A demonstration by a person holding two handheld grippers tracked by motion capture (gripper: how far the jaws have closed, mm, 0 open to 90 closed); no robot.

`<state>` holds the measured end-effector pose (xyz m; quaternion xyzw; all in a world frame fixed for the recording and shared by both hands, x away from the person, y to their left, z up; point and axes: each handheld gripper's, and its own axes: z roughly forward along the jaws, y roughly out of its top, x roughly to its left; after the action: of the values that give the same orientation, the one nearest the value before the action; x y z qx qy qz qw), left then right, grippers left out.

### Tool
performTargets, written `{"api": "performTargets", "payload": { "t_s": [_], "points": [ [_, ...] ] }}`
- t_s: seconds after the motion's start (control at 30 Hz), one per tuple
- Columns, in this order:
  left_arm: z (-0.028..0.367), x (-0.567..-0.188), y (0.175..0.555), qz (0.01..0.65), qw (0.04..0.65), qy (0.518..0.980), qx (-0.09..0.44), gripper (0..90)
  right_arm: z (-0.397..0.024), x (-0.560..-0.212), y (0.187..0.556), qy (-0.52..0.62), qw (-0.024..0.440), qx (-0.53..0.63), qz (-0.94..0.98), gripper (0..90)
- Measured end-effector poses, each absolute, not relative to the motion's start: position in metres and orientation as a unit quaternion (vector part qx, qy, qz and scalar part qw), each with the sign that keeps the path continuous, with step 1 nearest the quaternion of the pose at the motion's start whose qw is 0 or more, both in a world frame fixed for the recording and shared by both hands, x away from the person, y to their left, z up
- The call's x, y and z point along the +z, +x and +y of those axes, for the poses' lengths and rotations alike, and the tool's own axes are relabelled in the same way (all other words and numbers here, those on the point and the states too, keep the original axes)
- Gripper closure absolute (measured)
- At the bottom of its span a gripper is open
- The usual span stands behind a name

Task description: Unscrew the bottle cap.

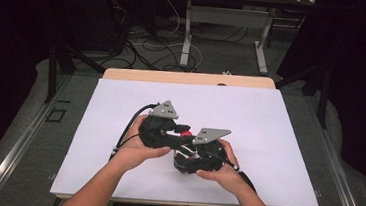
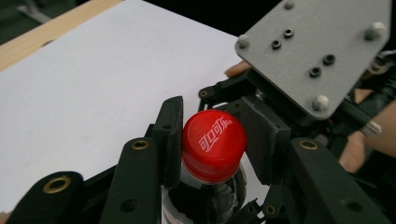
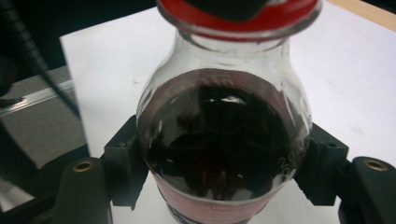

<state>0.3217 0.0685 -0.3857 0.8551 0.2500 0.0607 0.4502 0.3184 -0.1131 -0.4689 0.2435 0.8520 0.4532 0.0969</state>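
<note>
1. Bottle point(image 3: 219, 140): small cola bottle, dark liquid inside, standing upright near mid-bench btwn the two claws; red cap point(image 2: 214, 143) on top.
2. Left claw point(image 2: 212, 140) is clamped on the cap, one pad flat on either side. Keep pads square to the cap's ribbed edge, no tilt, or it'll slip when twisting.
3. Right claw point(image 3: 219, 163) is clamped on the bottle's body just above the red label. Hold firm w/o crushing; it's the anchor vs. the twist.
4. Judgement: step in hand is unscrewing. Turn the left wrist about the bottle's axis, don't pull up early; fizz may spill.
5. White sheet point(image 1: 250, 114) on the bench point(image 1: 188, 77) is bare around them, so room to regrip.
</note>
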Motion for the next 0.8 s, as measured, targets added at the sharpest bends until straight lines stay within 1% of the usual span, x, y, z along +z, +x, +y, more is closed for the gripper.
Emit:
{"api": "performTargets", "payload": {
  "t_s": [0.07, 0.17, 0.2, 0.23, 0.3, 0.4, 0.47, 0.57, 0.63, 0.7, 0.73, 0.77, 0.8],
  "points": [
    [0.063, -0.388, 0.317, 0.285, 0.454, 0.839, 0.089, 61.3, -0.113, -0.470, 0.318, 0.255, 0.113, 0.449, 0.849, 30.2],
    [0.057, -0.389, 0.311, 0.336, 0.439, 0.825, 0.115, 61.4, -0.111, -0.471, 0.317, 0.268, 0.133, 0.438, 0.848, 30.1],
    [0.054, -0.389, 0.309, 0.350, 0.442, 0.817, 0.121, 61.4, -0.110, -0.471, 0.317, 0.270, 0.144, 0.436, 0.847, 30.2],
    [0.052, -0.389, 0.307, 0.353, 0.445, 0.813, 0.127, 61.3, -0.111, -0.472, 0.317, 0.271, 0.142, 0.438, 0.845, 30.1],
    [0.051, -0.388, 0.306, 0.352, 0.443, 0.814, 0.131, 61.2, -0.112, -0.471, 0.318, 0.270, 0.134, 0.443, 0.844, 30.1],
    [0.053, -0.386, 0.308, 0.341, 0.440, 0.823, 0.117, 59.9, -0.113, -0.470, 0.318, 0.264, 0.130, 0.446, 0.845, 30.1],
    [0.057, -0.385, 0.310, 0.332, 0.431, 0.832, 0.109, 55.3, -0.114, -0.469, 0.317, 0.257, 0.124, 0.446, 0.848, 30.1],
    [0.064, -0.384, 0.312, 0.323, 0.449, 0.829, 0.085, 48.5, -0.115, -0.468, 0.318, 0.253, 0.111, 0.447, 0.851, 30.1],
    [0.071, -0.384, 0.315, 0.307, 0.459, 0.830, 0.078, 45.1, -0.115, -0.468, 0.318, 0.251, 0.105, 0.451, 0.850, 30.1],
    [0.077, -0.384, 0.319, 0.279, 0.464, 0.838, 0.063, 44.5, -0.115, -0.468, 0.318, 0.243, 0.098, 0.454, 0.852, 30.1],
    [0.079, -0.384, 0.320, 0.268, 0.471, 0.839, 0.047, 44.5, -0.115, -0.468, 0.318, 0.240, 0.097, 0.456, 0.852, 30.1],
    [0.081, -0.385, 0.322, 0.257, 0.475, 0.841, 0.030, 46.5, -0.114, -0.468, 0.317, 0.235, 0.092, 0.456, 0.854, 30.1],
    [0.083, -0.386, 0.324, 0.244, 0.477, 0.844, 0.020, 46.5, -0.114, -0.468, 0.317, 0.235, 0.092, 0.456, 0.854, 30.1]
  ]
}}
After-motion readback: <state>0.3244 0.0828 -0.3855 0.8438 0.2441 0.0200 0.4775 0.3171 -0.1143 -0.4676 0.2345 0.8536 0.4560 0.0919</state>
